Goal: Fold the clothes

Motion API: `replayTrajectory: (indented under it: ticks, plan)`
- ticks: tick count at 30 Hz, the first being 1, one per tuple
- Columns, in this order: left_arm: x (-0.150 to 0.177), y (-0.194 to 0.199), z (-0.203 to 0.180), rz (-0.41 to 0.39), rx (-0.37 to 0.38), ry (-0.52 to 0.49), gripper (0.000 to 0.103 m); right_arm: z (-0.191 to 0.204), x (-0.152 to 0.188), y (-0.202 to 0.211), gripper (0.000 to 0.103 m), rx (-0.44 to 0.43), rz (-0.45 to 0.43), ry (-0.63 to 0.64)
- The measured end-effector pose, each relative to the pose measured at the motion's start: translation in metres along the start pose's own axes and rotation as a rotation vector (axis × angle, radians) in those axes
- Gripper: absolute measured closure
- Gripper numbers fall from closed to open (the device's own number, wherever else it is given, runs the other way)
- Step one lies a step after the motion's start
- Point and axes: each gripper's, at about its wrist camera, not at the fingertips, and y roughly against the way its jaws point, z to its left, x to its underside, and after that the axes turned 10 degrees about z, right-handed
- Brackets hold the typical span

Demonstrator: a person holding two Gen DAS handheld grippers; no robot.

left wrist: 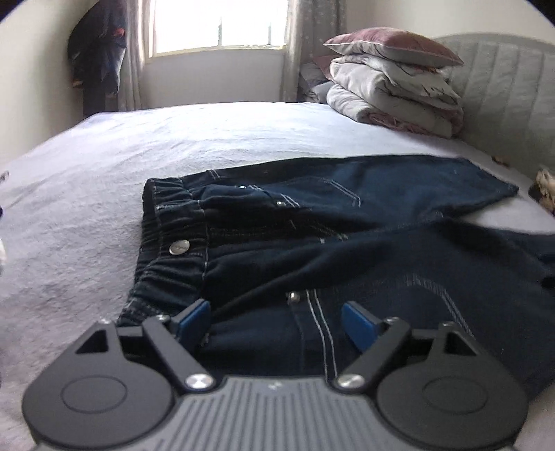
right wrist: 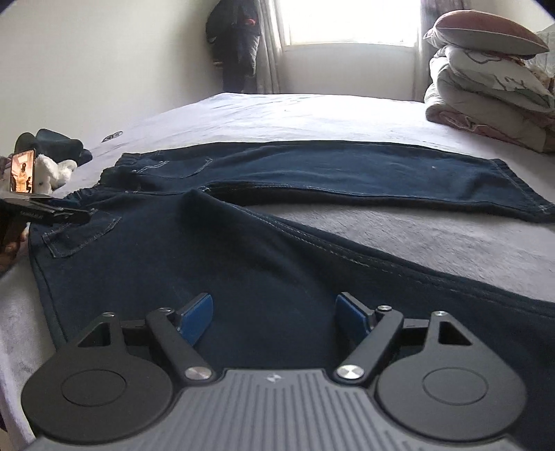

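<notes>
Dark blue jeans (left wrist: pixel 312 243) lie flat on the pale bed sheet (left wrist: pixel 121 166), waistband to the left and legs spread apart toward the right. My left gripper (left wrist: pixel 275 312) hangs low over the near hip beside the elastic waistband, open, with denim under the blue pads (left wrist: pixel 194 317) but nothing pinched. In the right wrist view the jeans (right wrist: pixel 242 236) form a V. My right gripper (right wrist: pixel 274 307) is open above the near leg's thigh. The left gripper (right wrist: pixel 48 213) shows at the left edge there, held by a hand (right wrist: pixel 8 251).
Folded duvets with a pillow on top (left wrist: pixel 392 86) are stacked at the far right by the padded headboard (left wrist: pixel 503 104). Dark clothes (right wrist: pixel 59 144) and a white fluffy item (right wrist: pixel 55 171) lie at the bed's left edge, behind a lit phone screen (right wrist: pixel 22 171). A window (left wrist: pixel 218 24) is behind.
</notes>
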Motion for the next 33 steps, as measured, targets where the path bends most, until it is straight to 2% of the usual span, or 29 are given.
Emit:
replayTrajectory:
  ticks: [5, 8, 21, 25, 33]
  plan:
    - [-0.005, 0.008, -0.011, 0.028, -0.046, -0.025, 0.017, 0.007, 0.0, 0.0, 0.021, 0.03, 0.016, 0.021]
    - [-0.012, 0.014, -0.019, 0.056, -0.073, -0.015, 0.012, 0.009, -0.004, 0.0, 0.02, 0.036, 0.031, 0.017]
    - [-0.053, 0.016, -0.027, 0.1, -0.038, 0.216, 0.007, 0.024, -0.038, -0.004, 0.02, -0.112, 0.038, -0.064]
    - [-0.062, 0.008, -0.029, 0.122, -0.037, 0.264, 0.007, 0.035, -0.045, -0.006, 0.02, -0.141, 0.041, -0.042]
    - [-0.081, -0.005, -0.037, 0.132, 0.021, 0.313, 0.007, 0.06, -0.055, -0.006, 0.02, -0.188, 0.072, 0.037]
